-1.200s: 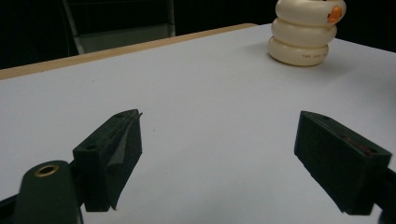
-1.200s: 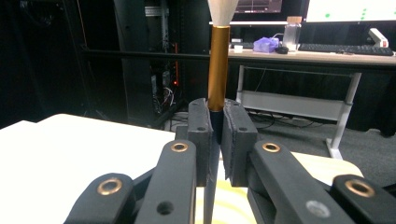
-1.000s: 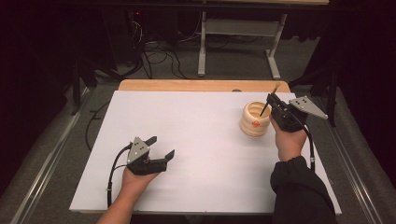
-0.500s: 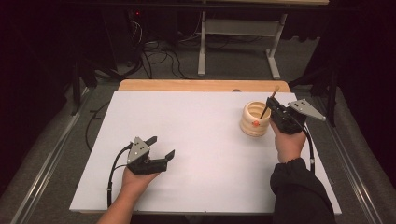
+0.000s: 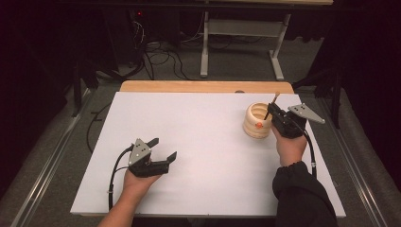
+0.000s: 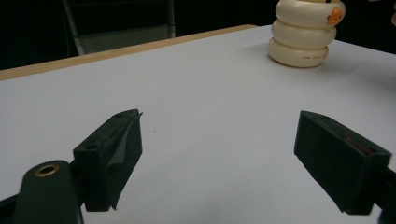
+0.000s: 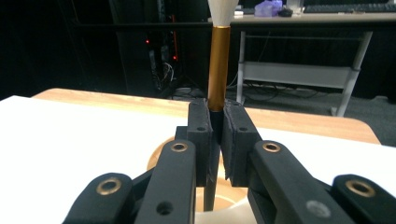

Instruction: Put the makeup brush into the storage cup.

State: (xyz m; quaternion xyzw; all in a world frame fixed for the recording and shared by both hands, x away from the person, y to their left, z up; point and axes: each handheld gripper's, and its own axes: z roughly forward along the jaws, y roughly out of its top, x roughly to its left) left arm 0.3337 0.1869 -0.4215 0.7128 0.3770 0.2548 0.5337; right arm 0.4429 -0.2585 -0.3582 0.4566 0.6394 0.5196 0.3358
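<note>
A cream ribbed holder (image 5: 257, 121) with an orange spot stands on the white table top (image 5: 198, 142) at the right; it also appears far off in the left gripper view (image 6: 306, 32). My right gripper (image 5: 274, 116) is shut on a thin brush (image 5: 271, 105) just above the holder's mouth. The brush's copper ferrule (image 7: 218, 65) and white tip rise between the closed jaws, and its dark handle reaches down into the holder (image 7: 224, 193). My left gripper (image 5: 161, 153) rests low at the table's front left, jaws wide open with nothing between them (image 6: 219, 158).
A wooden strip (image 5: 203, 86) edges the table's far side. Behind it stand a white metal frame (image 5: 239, 42), cables on the floor and dark equipment. A cable trails from each gripper.
</note>
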